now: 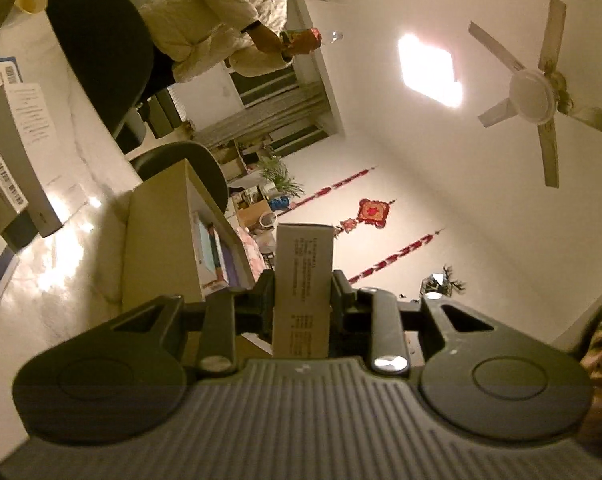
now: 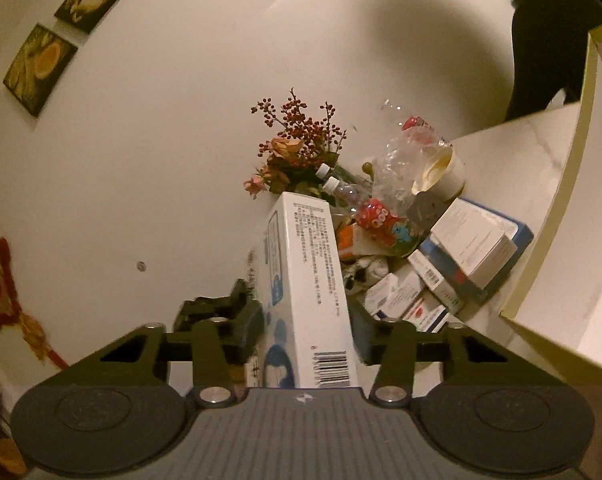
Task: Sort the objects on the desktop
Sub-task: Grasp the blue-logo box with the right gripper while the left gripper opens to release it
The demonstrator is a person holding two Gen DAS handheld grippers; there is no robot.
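Observation:
In the left wrist view my left gripper [image 1: 303,284] is shut on a narrow beige carton [image 1: 304,256] with small print on its face. The carton stands up between the fingers, and its lower end is hidden behind the gripper body. In the right wrist view my right gripper [image 2: 301,304] is shut on a tall white and blue box [image 2: 309,248] with a barcode near its base. Both black fingers lie against the box's sides. The box leans away toward the pile of objects behind it.
An open tan storage box [image 1: 157,240] with books inside sits on the white table [image 1: 89,128] beside stacked books [image 1: 13,168]. A person in a pale jacket [image 1: 213,20] sits beyond a black chair [image 1: 101,52]. Small medicine cartons [image 2: 421,292], plastic bottles [image 2: 381,220], a paper cup [image 2: 441,172] and flowers [image 2: 297,148] crowd the table corner.

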